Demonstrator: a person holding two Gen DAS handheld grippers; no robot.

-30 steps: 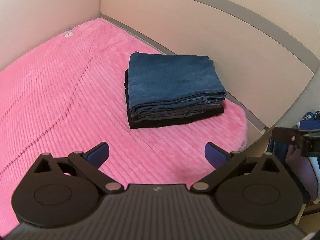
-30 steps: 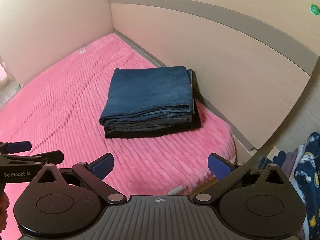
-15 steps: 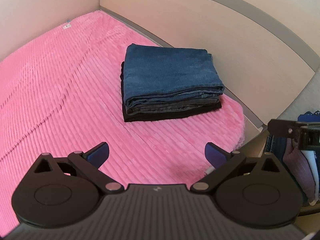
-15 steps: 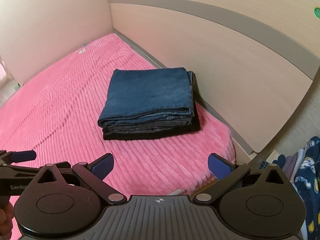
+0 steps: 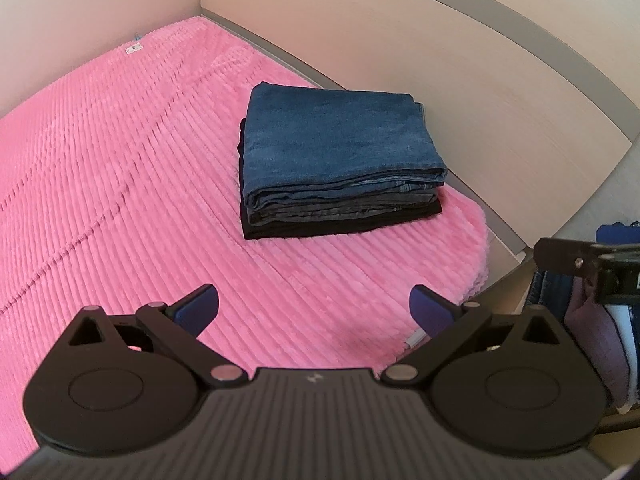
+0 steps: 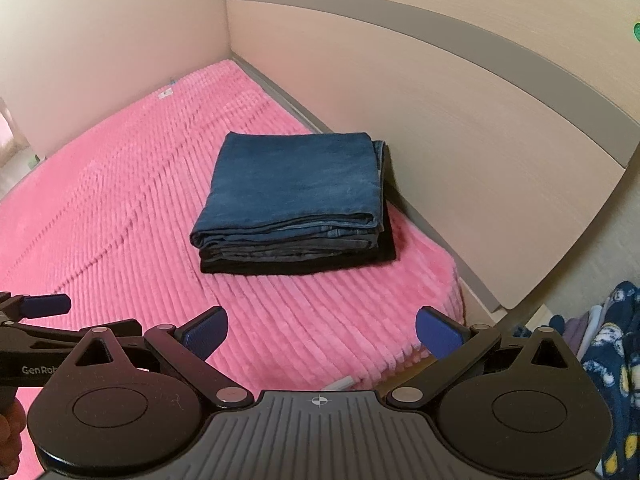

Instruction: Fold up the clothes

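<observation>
Right wrist view | both grippers spread, empty: right gripper (image 6: 321,333), left gripper (image 5: 314,307) | unfolded clothes (image 6: 616,344) lie right (right gripper nearer) | folded stack (image 6: 292,200) ahead

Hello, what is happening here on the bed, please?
A person holds two tongs over a pink blanket. The left tongs and right tongs are both open and hold nothing. A stack of folded clothes, blue jeans on top, lies near the headboard. More clothes wait beside the bed.
</observation>
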